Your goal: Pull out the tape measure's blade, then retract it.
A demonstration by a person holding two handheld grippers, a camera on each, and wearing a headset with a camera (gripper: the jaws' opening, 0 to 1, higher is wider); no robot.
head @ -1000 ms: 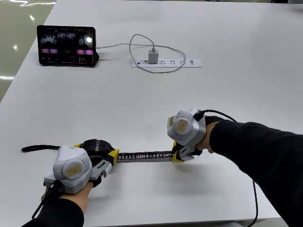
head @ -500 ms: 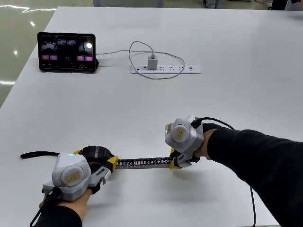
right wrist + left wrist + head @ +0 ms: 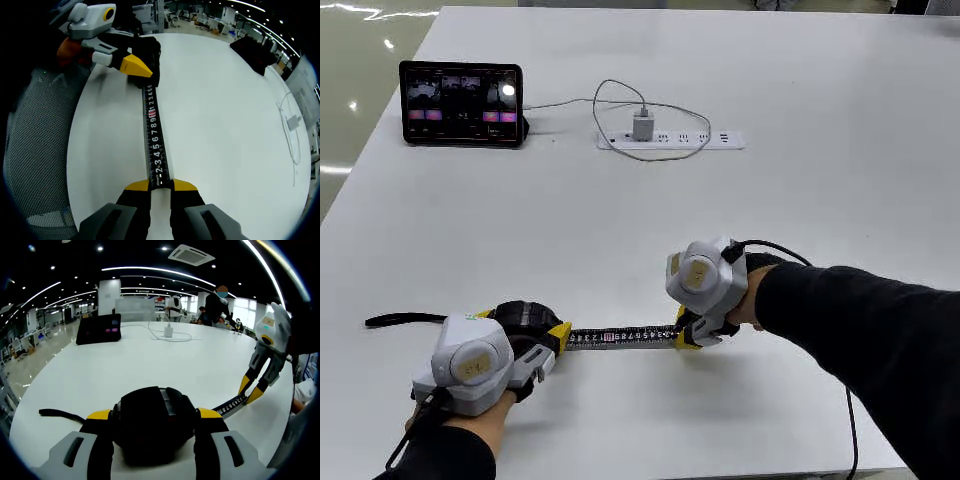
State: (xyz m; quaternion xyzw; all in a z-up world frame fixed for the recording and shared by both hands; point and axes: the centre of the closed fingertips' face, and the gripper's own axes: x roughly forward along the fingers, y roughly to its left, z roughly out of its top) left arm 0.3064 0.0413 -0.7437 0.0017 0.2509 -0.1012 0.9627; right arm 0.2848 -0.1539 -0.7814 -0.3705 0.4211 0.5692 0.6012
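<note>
- Writing: black steel blade (image 3: 156, 145) shows white numerals 2–9, a red numeral, then 1–6 toward the case
- Blade tip is pinched in the right gripper (image 3: 160, 186), jaws almost closed; it sits slightly nearer the case than a second ago
- Round black tape measure case (image 3: 150, 425) is clamped in the left gripper (image 3: 520, 325), jaws spread wide
- All on a white table (image 3: 740, 230); black tablet (image 3: 462, 103) and white power strip (image 3: 670, 139) lie far side; open-plan office behind

The left gripper (image 3: 523, 322) and right gripper (image 3: 687, 335) share rounded pale-grey housings with a yellowish round patch on top, and black jaws tipped in yellow. Black long sleeves (image 3: 860, 330) cover both arms. A thin black cable (image 3: 775, 243) loops off the right gripper toward the near edge of the table (image 3: 770, 200).
</note>
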